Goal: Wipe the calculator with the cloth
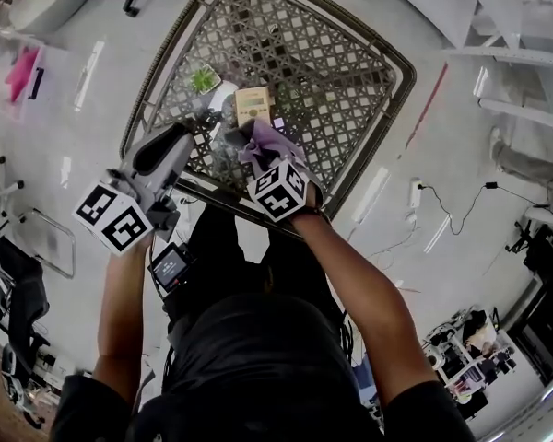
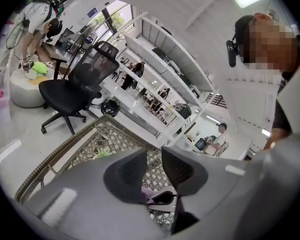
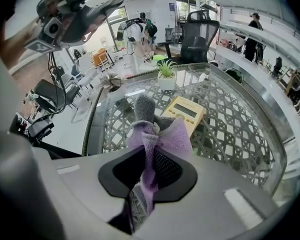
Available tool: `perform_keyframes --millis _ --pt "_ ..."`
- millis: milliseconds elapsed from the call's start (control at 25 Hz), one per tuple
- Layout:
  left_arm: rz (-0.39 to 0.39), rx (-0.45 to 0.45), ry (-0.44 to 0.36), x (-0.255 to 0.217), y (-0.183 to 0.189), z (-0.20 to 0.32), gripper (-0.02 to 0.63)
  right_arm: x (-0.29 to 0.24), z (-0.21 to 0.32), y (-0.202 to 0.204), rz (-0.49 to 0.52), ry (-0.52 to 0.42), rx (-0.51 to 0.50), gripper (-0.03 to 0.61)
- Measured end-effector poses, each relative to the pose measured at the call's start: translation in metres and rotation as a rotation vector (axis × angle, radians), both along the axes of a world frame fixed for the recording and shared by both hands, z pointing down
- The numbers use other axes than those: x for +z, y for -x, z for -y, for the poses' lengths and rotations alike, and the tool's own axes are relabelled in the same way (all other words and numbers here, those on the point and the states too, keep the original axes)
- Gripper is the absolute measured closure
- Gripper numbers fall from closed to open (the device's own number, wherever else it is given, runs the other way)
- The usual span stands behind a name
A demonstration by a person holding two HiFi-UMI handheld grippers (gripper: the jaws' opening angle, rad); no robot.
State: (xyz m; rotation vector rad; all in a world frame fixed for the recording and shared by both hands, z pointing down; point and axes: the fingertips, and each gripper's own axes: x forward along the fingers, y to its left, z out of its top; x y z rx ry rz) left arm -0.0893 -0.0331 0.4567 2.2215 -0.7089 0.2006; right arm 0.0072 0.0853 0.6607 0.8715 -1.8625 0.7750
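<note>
Near corner of calculator [image 3: 188,112] behind cloth [image 3: 166,136] in right tool [image 3: 151,158]

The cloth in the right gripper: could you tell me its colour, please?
The cloth is lilac with a grey side, clearest in the right gripper view.

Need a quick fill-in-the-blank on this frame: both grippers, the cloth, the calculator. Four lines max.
1. The right gripper is shut on a purple ____.
2. The left gripper is ____, with nothing between its jaws.
3. The calculator lies on the table with its display facing ____.
4. Beyond the calculator stands a small potted ____.

Missing words: cloth; open; up; plant.
</note>
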Motion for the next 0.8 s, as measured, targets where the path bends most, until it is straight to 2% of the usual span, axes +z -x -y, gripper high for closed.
perform_keyframes --millis 360,560,800 --pt "0.030 0.021 0.021 0.011 -0.004 -0.016 0.460 0.014 -0.034 -0.031 -0.054 0.054 0.063 0.534" --pt "0.057 0.038 0.037 0.020 -0.006 -0.029 0.460 0.021 -0.052 -0.039 -0.061 0.113 0.095 0.532" --pt "0.067 0.053 0.038 0.018 -0.007 -0.041 0.460 0.018 -0.068 -0.038 -0.049 0.139 0.117 0.532"
